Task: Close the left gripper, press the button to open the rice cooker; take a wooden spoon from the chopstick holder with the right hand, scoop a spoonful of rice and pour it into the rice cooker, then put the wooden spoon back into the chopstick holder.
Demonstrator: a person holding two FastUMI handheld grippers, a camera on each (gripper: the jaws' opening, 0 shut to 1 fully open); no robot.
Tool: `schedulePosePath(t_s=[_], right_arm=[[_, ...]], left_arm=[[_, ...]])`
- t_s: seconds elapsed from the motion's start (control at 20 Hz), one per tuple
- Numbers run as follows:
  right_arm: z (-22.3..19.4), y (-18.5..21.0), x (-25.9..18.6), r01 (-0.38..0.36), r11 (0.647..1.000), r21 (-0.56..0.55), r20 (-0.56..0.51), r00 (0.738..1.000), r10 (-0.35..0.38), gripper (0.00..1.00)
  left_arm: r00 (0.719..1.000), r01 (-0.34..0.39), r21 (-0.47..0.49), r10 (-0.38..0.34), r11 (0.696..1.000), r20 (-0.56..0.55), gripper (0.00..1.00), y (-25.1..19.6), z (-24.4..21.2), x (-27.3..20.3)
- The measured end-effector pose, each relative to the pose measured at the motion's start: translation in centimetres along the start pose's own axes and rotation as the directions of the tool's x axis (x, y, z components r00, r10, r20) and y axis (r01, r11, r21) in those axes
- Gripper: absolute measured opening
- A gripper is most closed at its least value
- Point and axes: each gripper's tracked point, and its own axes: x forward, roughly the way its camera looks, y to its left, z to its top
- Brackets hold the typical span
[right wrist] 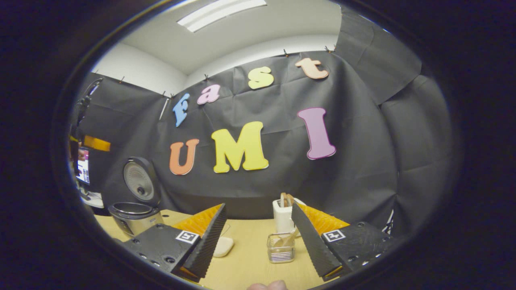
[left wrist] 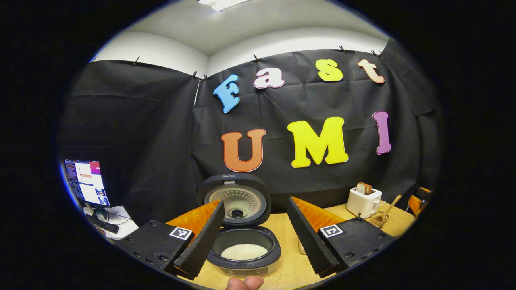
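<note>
The rice cooker (left wrist: 246, 257) stands right ahead with its lid (left wrist: 237, 199) swung up. White rice (left wrist: 243, 252) lies in its pot. My left gripper (left wrist: 255, 201) is open, one finger on each side of the cooker, holding nothing. At the right, a wooden spoon (left wrist: 390, 207) leans in the clear glass chopstick holder (left wrist: 378, 220). In the right gripper view that holder (right wrist: 281, 248) sits between the open fingers of my right gripper (right wrist: 258, 205), farther off, with the spoon (right wrist: 287, 239) inside. The open cooker (right wrist: 135, 217) stands at the left.
A white toaster (left wrist: 363, 202) with bread stands behind the holder, also seen as the toaster (right wrist: 283, 215). A pale oval thing (right wrist: 223, 245) lies on the wooden table (right wrist: 250, 262), partly behind my finger. A monitor (left wrist: 86, 181) sits off the table's left.
</note>
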Motion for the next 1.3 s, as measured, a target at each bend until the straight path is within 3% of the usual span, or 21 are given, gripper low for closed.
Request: schedulePosePath(t_s=[0.1, 0.15, 0.25, 0.35, 0.4, 0.55, 0.65, 0.7, 0.9, 1.05, 1.1, 1.25, 1.3], right_arm=[[0.3, 1.0, -0.9, -0.014, 0.999, -0.039, 0.018, 1.0, 0.014, 0.95], [0.5, 1.3, -1.5, -0.011, 0.998, -0.062, 0.033, 0.999, 0.013, 0.91], [0.3, 2.6, -2.4, -0.029, 0.996, -0.087, 0.039, 0.999, 0.033, 0.95], [-0.4, 4.0, -3.1, -0.065, 0.995, -0.075, 0.025, 0.997, 0.067, 0.95], [-0.8, 4.3, -3.4, -0.076, 0.995, -0.062, 0.016, 0.997, 0.077, 0.95], [-2.3, 4.6, -4.1, -0.084, 0.995, -0.05, -0.017, 0.996, 0.083, 0.95], [-2.9, 4.6, -4.4, -0.078, 0.997, -0.021, -0.029, 0.997, 0.078, 0.91], [-3.0, 4.5, -4.6, -0.07, 0.998, 0.006, -0.025, 0.997, 0.07, 0.95], [-5.5, 4.1, -4.8, -0.04, 0.995, 0.09, -0.074, 0.996, 0.047, 0.95], [-7.0, 3.4, -4.7, -0.019, 0.993, 0.116, -0.121, 0.992, 0.033, 0.95], [-7.1, 3.2, -4.7, -0.011, 0.991, 0.131, -0.126, 0.992, 0.027, 0.91], [-7.4, 2.9, -4.8, 0.004, 0.992, 0.124, -0.132, 0.991, 0.013, 0.95], [-7.3, 3.0, -4.8, 0.007, 0.993, 0.119, -0.129, 0.992, 0.009, 0.91]], left_arm=[[1.0, -0.018, 0.007, 0.019, 1.0, -0.009, 0.99, 0.9, 2.0, 1.8], [1.0, -0.025, 0.01, 0.025, 1.0, -0.007, 0.99, 1.3, 2.9, 2.8], [0.999, -0.043, -0.003, 0.043, 0.999, -0.008, 0.99, 2.1, 4.6, 4.9], [0.999, -0.052, -0.017, 0.051, 0.999, -0.017, 0.95, 3.2, 5.7, 7.3], [0.999, -0.037, -0.044, 0.035, 0.998, -0.038, 0.99, 3.1, 5.9, 8.6], [0.994, -0.087, -0.045, 0.084, 0.995, -0.076, 0.99, 5.5, 6.7, 12.5], [0.987, -0.112, -0.042, 0.106, 0.993, -0.122, 0.99, 6.8, 6.2, 15.0], [0.981, -0.128, -0.037, 0.121, 0.991, -0.151, 0.99, 7.3, 5.7, 16.2], [0.965, -0.132, -0.043, 0.119, 0.99, -0.232, 0.99, 7.9, 3.8, 20.0], [0.939, -0.148, -0.001, 0.14, 0.989, -0.314, 0.99, 8.8, 1.2, 22.0], [0.929, -0.146, 0.003, 0.138, 0.989, -0.344, 0.99, 9.0, 0.4, 22.5], [0.904, -0.14, -0.016, 0.121, 0.99, -0.409, 0.99, 9.1, -1.1, 23.4], [0.902, -0.142, -0.018, 0.122, 0.99, -0.414, 0.99, 9.3, -1.3, 23.7]])
